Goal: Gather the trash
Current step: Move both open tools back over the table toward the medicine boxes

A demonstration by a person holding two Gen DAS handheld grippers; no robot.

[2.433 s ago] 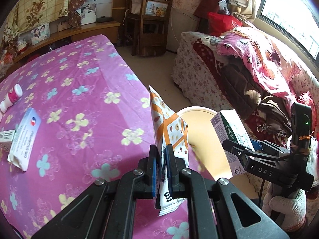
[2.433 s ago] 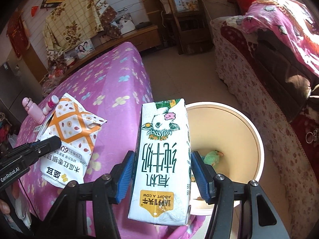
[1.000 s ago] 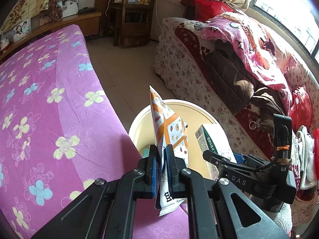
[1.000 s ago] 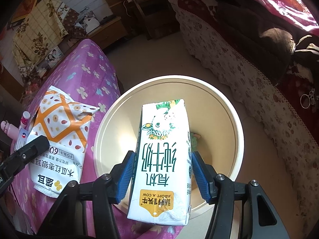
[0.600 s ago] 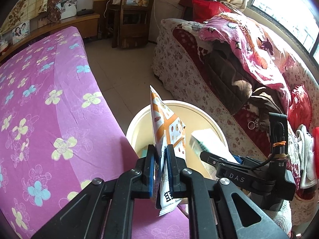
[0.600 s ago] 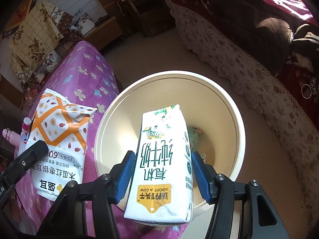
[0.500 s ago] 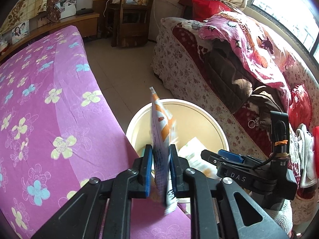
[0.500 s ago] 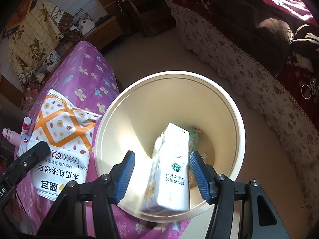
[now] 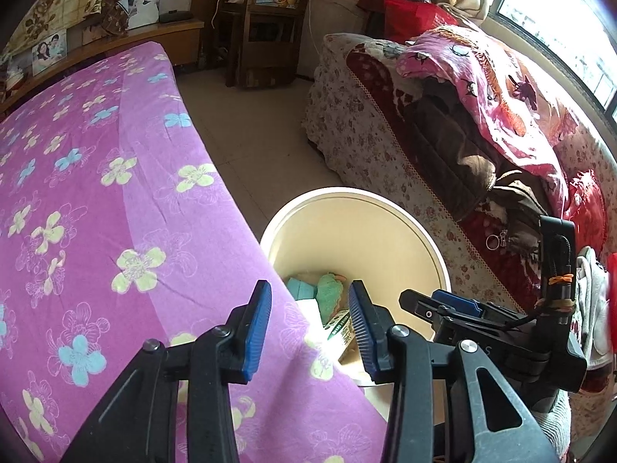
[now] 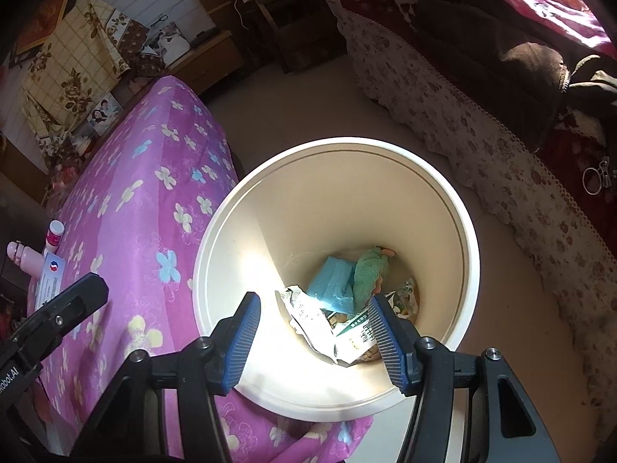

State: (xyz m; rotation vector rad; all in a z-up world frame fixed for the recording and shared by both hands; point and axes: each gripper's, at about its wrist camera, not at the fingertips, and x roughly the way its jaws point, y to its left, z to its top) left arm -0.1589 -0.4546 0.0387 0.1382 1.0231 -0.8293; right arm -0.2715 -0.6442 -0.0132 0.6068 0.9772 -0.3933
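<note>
Above bin: both grippers' jaws apart, empty

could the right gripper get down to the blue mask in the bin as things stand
Probably yes. The right gripper hangs open and empty right over the cream bin, whose mouth is uncovered. The blue mask lies on top of the pile, nothing over it; only the bin's depth might hinder.

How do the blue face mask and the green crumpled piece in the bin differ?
The blue face mask is light blue, flat and roughly rectangular, with pleat lines; the green crumpled piece is pale green, bunched up and rounded. The mask lies nearer the purple-clothed table's side of the bin, the green piece beside it towards the sofa side. Both rest at the bottom among other trash, held by neither tool.
</note>
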